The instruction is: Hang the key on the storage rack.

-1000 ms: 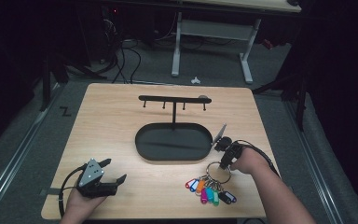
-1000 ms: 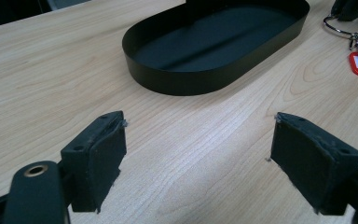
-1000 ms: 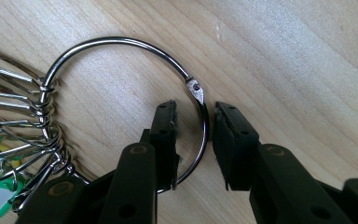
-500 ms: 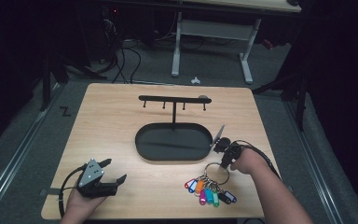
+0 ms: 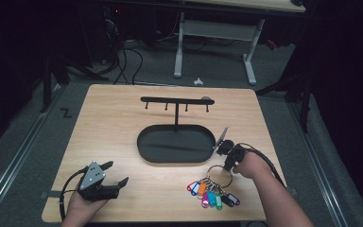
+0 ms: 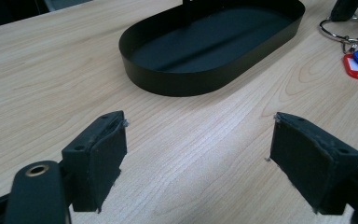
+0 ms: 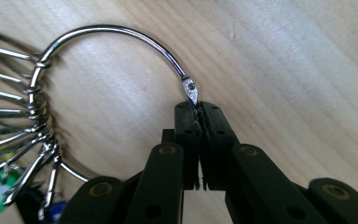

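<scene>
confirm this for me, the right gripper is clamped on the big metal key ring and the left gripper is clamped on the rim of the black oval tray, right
Not quite. The right gripper is indeed shut on the metal key ring, but the left gripper holds nothing: the left gripper view shows its jaws wide open over bare wood, with the black oval tray lying farther off, untouched.

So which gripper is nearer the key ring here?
Right. The right gripper is shut on the key ring at its clasp, beside the black tray. The left gripper sits open near the table's front left, well apart from it.
</scene>
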{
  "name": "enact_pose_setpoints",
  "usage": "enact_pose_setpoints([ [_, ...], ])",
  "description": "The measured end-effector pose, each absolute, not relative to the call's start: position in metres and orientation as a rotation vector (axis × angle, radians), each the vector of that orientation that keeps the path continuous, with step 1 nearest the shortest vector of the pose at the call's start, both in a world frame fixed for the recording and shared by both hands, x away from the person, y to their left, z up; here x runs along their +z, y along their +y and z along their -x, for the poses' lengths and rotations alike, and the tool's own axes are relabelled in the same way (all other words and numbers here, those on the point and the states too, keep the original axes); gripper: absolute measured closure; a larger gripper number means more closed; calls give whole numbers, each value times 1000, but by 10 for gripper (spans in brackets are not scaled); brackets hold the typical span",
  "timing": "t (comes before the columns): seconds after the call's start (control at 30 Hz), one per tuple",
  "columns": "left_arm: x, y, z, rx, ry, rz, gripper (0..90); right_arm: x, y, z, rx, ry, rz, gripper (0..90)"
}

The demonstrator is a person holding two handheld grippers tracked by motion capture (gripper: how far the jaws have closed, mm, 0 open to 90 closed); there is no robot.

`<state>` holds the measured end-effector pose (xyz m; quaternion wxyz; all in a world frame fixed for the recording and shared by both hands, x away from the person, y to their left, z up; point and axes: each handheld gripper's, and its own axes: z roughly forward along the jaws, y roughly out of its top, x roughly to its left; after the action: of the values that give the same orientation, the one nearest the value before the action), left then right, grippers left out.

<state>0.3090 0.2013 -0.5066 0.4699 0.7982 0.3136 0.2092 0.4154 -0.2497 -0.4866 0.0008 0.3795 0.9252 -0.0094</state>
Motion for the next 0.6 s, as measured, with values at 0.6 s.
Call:
enact_pose_setpoints([
  [0.6,-507,200,-306,501,769,-1953,191,-396,-243,-387,171,2891,-1122,875],
])
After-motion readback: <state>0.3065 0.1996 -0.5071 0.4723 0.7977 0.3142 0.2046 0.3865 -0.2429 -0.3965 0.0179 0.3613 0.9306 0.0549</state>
